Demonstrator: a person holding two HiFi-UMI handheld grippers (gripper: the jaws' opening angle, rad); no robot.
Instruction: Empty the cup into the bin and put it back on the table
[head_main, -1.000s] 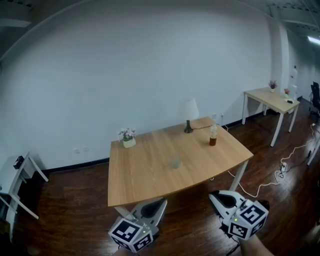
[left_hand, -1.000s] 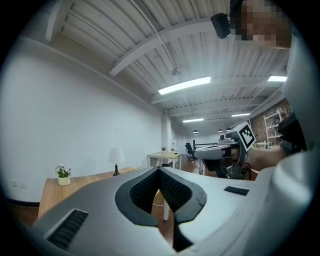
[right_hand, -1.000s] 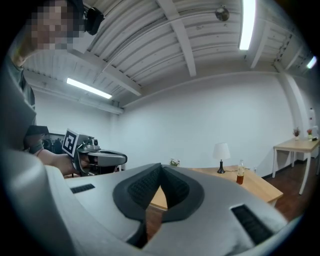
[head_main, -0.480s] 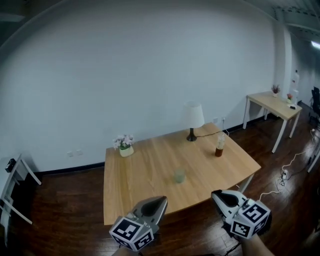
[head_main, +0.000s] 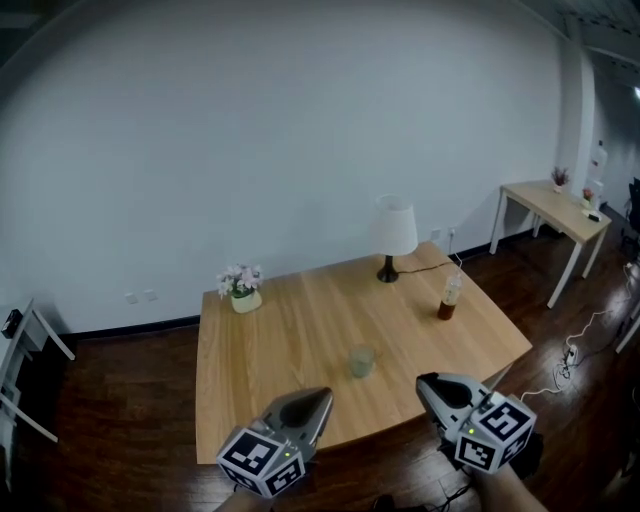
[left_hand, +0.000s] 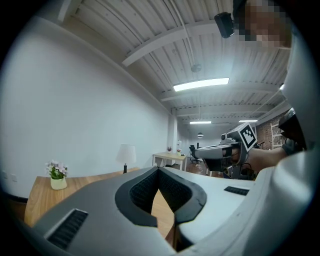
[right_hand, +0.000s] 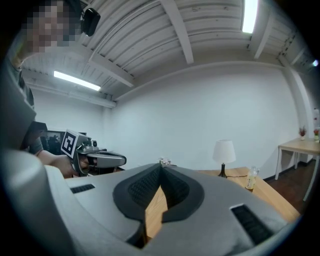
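— How do the left gripper's (head_main: 318, 402) fingers stand?
— Pressed together with nothing between them, at the table's (head_main: 250, 350) near edge.
— And the cup (head_main: 361, 361)?
— Upright on the table, ahead of the fingertips, between the two grippers and apart from both.
— The right gripper (head_main: 430, 384)?
— Fingers together too, and empty. The bottle (head_main: 449, 297) stands farther ahead of them.

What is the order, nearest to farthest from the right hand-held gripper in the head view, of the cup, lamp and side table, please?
1. cup, just ahead, to the left.
2. lamp, farther back.
3. side table, far right, at the back.
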